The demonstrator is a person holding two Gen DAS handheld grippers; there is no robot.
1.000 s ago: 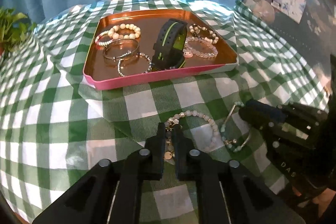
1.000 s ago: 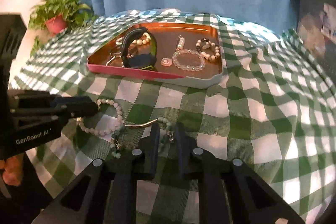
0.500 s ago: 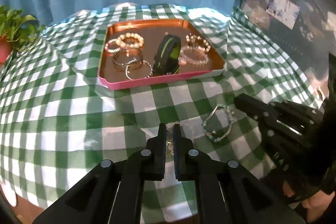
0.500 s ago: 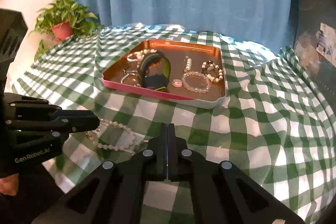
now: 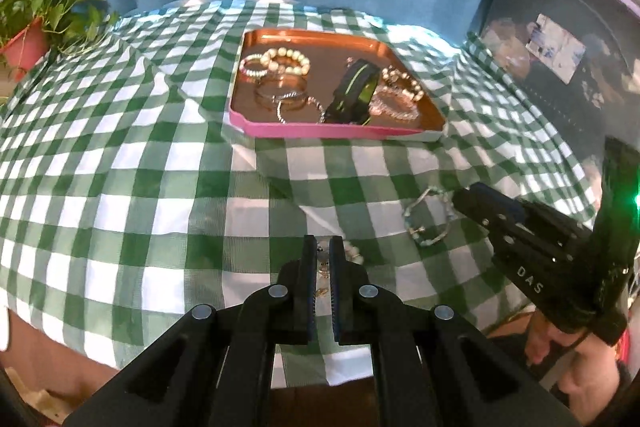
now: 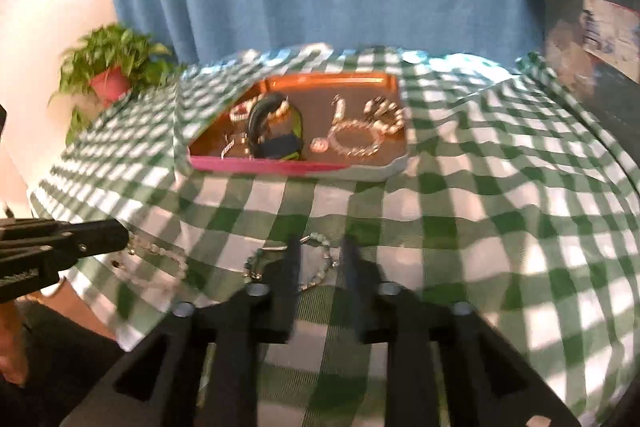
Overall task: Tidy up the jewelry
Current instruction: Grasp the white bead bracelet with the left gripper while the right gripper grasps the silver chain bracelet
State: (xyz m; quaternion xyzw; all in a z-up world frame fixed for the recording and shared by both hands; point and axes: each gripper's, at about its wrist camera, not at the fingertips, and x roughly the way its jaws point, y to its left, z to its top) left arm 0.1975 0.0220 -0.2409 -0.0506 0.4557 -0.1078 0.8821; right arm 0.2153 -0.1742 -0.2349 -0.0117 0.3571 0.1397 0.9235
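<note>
My left gripper (image 5: 323, 259) pinches the pearl bracelet (image 6: 160, 255), and the right gripper (image 6: 318, 263), opening, should probably straddle the green bracelet (image 6: 320, 259) near the tray (image 6: 280, 167).

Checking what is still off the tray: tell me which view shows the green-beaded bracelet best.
The left wrist view: the green-beaded bracelet lies sharp and whole on the checked cloth. The right wrist view is blurred, and the right gripper covers part of it.
</note>
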